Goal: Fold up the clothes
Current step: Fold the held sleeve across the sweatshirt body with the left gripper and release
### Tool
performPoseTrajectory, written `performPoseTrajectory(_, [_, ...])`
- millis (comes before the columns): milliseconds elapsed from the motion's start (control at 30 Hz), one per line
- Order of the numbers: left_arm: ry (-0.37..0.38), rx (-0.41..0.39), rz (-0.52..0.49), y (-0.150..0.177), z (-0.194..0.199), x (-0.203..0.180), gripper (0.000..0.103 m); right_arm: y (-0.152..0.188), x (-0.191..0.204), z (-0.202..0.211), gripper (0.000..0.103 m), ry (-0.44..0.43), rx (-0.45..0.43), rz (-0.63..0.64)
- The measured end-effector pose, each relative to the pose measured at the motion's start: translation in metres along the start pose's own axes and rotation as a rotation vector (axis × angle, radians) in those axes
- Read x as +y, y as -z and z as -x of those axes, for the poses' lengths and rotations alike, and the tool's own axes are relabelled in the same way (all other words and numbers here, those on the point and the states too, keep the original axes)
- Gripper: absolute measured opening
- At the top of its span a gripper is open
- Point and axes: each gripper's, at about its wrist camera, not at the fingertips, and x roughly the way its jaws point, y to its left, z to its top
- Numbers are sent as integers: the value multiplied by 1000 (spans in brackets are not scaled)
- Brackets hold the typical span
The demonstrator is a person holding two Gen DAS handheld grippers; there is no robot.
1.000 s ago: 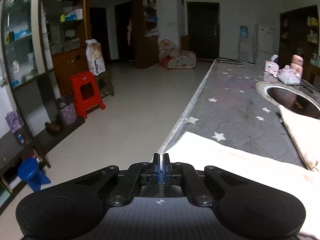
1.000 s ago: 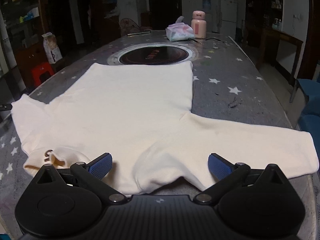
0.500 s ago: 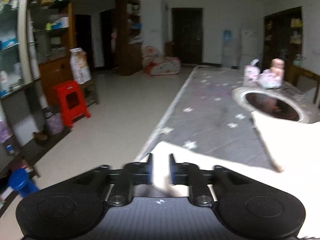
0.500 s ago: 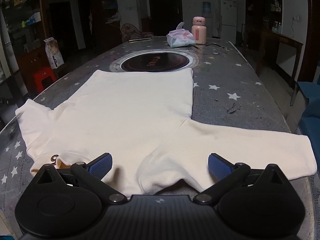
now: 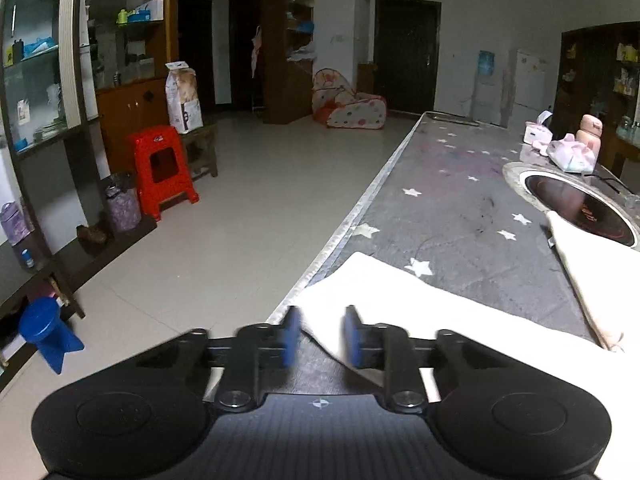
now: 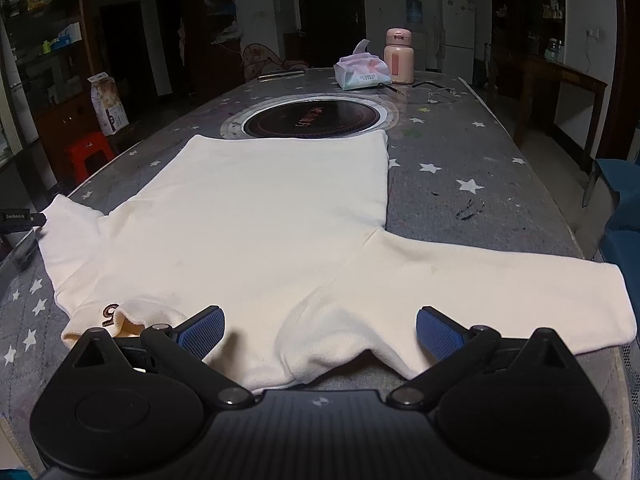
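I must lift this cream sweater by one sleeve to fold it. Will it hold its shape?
Probably not. The sweater lies limp with soft ripples near the collar, so it should droop. Its spread sleeve would likely trail and drag across the table.

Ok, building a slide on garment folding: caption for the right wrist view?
Open right gripper poised at the collar edge of a cream sweatshirt spread flat on a star-patterned table.

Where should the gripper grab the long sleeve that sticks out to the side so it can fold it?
Probably at the cuff end of the right sleeve, pinching its free edge from the table's near right edge. The sleeve lies flat and straight out from the cream shirt, so the end should lift easily and swing across the body. The right gripper is open just before the shirt.
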Motion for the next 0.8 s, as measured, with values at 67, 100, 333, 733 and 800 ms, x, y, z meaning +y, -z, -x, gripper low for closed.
performPoseTrajectory(67, [20, -10, 16, -2, 4, 0, 6, -1, 0, 1, 103, 4, -4, -2])
performPoseTrajectory(100, [46, -17, 28, -4, 8, 0, 5, -1, 0, 1, 103, 4, -7, -4])
performPoseTrajectory(333, [320, -80, -37, -13, 57, -54, 5, -5, -1, 9, 103, 1, -32, -5])
performPoseTrajectory(733, [763, -133, -210, -13, 132, -157, 6, -3, -7, 15, 103, -3, -53, -46])
performPoseTrajectory(800, [791, -103, -254, -2, 133, -168, 13, -2, -8, 16, 103, -2, -55, -50])
